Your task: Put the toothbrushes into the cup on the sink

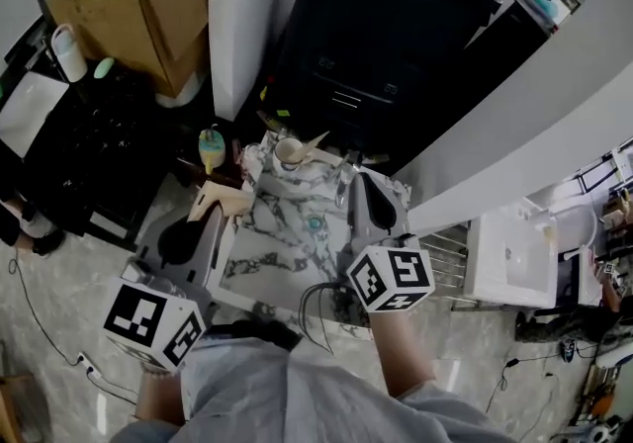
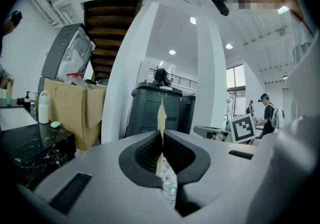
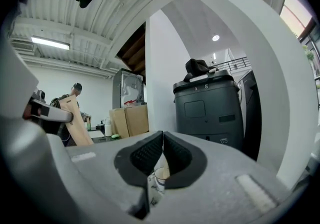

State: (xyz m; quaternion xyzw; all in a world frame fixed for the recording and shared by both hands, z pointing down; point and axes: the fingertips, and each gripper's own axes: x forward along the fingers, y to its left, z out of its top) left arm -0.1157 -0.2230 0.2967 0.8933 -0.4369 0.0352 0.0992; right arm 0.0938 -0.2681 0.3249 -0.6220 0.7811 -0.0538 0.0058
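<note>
A white cup [image 1: 288,151] stands at the far edge of the marble sink top [image 1: 282,233], and a tan packaged toothbrush [image 1: 316,143] leans out of it. My left gripper [image 1: 212,221] is shut on another toothbrush in a flat tan card pack [image 1: 224,198], held left of the cup. In the left gripper view that pack [image 2: 161,117] shows edge-on, pinched between the pads of the left gripper [image 2: 161,143]. My right gripper [image 1: 365,186] hovers right of the cup, shut with nothing in it. Below the right gripper [image 3: 162,142], the cup [image 3: 161,174] peeks out.
A yellow and teal bottle [image 1: 210,149] stands left of the sink top. Beyond it are a cardboard box [image 1: 138,6], a white pillar [image 1: 247,16] and a black bin [image 1: 386,36]. A dark counter [image 1: 69,134] lies to the left, a white unit [image 1: 509,255] to the right.
</note>
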